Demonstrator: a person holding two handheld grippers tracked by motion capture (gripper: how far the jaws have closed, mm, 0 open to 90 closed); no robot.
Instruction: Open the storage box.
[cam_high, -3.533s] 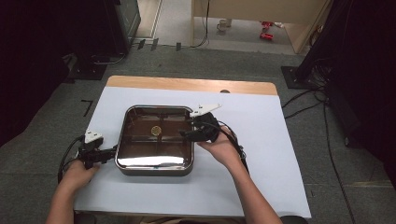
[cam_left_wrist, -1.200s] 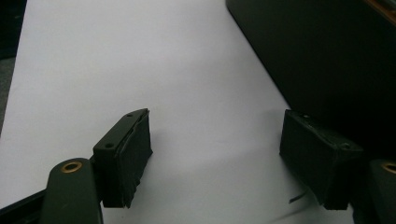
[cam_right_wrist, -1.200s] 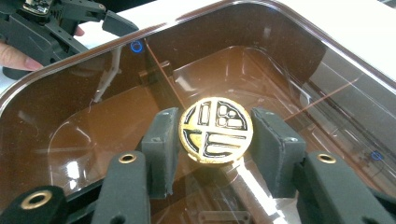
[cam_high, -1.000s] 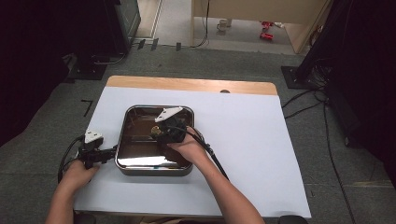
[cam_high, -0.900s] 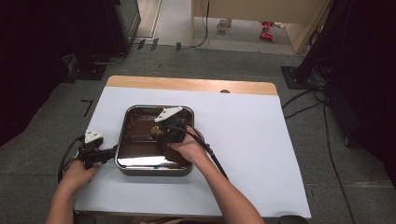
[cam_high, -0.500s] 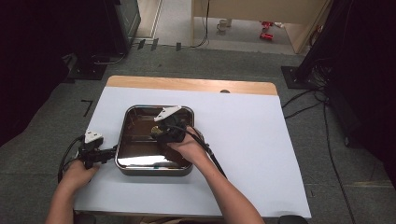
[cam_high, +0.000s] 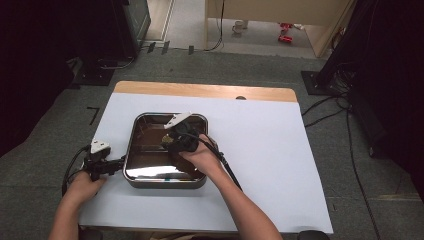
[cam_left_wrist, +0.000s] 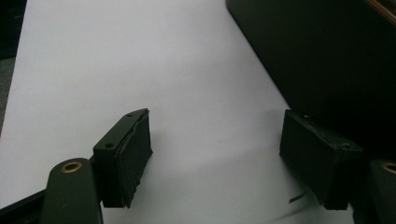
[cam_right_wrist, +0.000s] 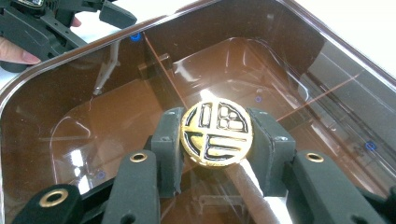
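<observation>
A square steel pan (cam_high: 165, 182) sits on the white table under a brown see-through lid (cam_right_wrist: 93, 121). At the lid's middle stands a round gold knob (cam_right_wrist: 216, 132) with a black pattern, seen small in the high view as the knob (cam_high: 167, 138). My right gripper (cam_right_wrist: 216, 140) is shut on that knob, one jaw on each side; from above, the right gripper (cam_high: 174, 140) is over the pan's centre. My left gripper (cam_left_wrist: 217, 154) rests open on the table, its right jaw close beside the pan's dark wall (cam_left_wrist: 327, 51). The left gripper (cam_high: 118, 161) points at the pan's left side.
The white sheet (cam_high: 280, 165) covers most of the table, with a bare wooden strip (cam_high: 200, 91) along the far edge. Cables trail from both grippers. Dark stands and cables (cam_high: 340, 85) crowd the floor to the right.
Since 3.5 s ago my right gripper moved from the pan's right rim to its centre and shut on the knob. Over the last second it has barely moved. The left gripper stayed put.
</observation>
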